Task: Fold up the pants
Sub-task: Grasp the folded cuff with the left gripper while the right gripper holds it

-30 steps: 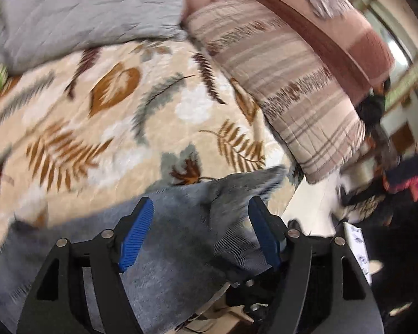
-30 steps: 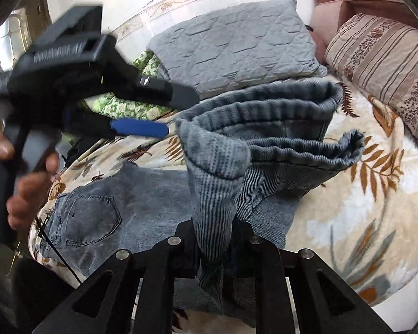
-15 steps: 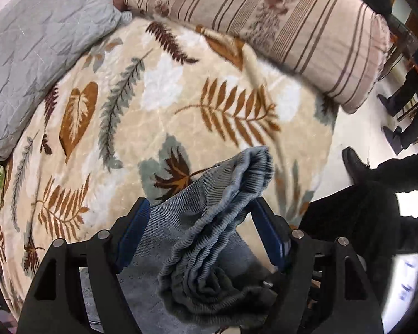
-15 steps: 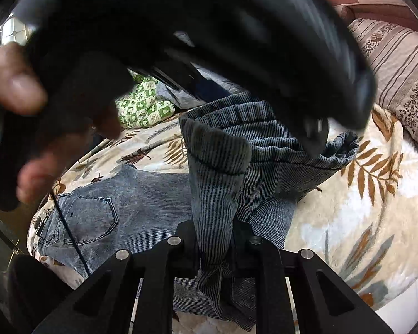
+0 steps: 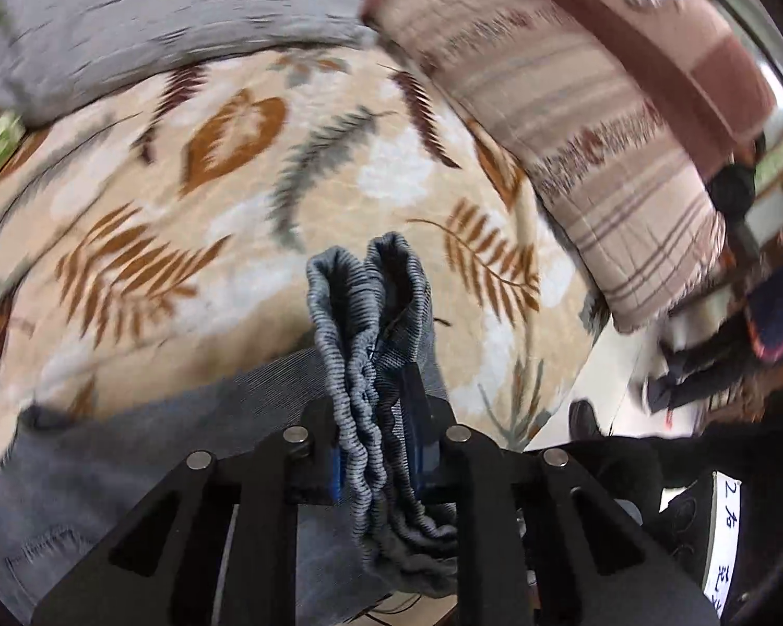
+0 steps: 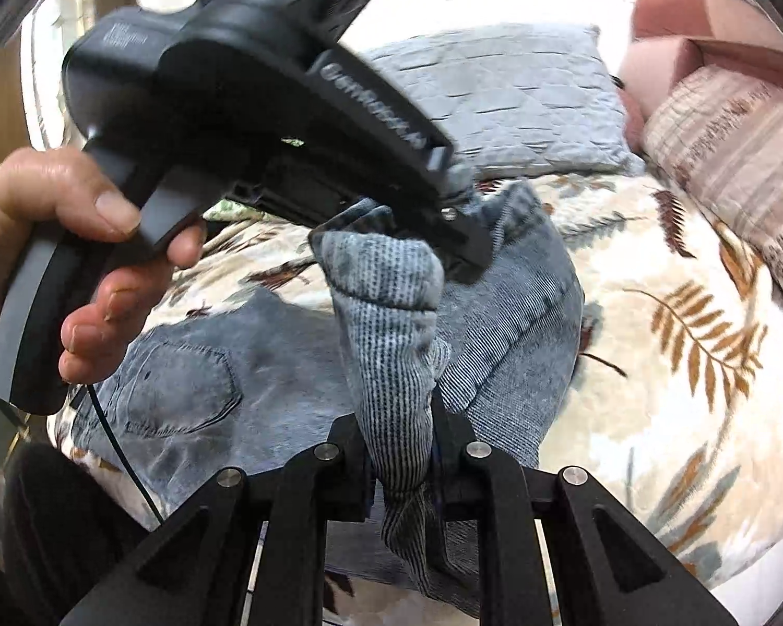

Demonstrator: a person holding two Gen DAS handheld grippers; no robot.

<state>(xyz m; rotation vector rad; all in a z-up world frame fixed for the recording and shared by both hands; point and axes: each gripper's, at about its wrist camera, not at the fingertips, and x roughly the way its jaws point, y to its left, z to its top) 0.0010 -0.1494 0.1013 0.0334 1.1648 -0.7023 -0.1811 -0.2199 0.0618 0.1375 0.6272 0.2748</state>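
On the bed [image 6: 704, 271], we have both grippers, left [image 5: 376, 448] and right [image 6: 402, 448], pinching the pants [image 6: 506, 323] waistband; legs trail toward us; pocket end lies left.

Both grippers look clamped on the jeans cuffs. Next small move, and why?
Probably carry both cuffs together toward the back-pocket end and lay them there. Left gripper and right gripper are each shut on a bunched cuff of the jeans, lifted off the leaf-print blanket, while the pocket end lies flat, so the fold isn't closed yet.
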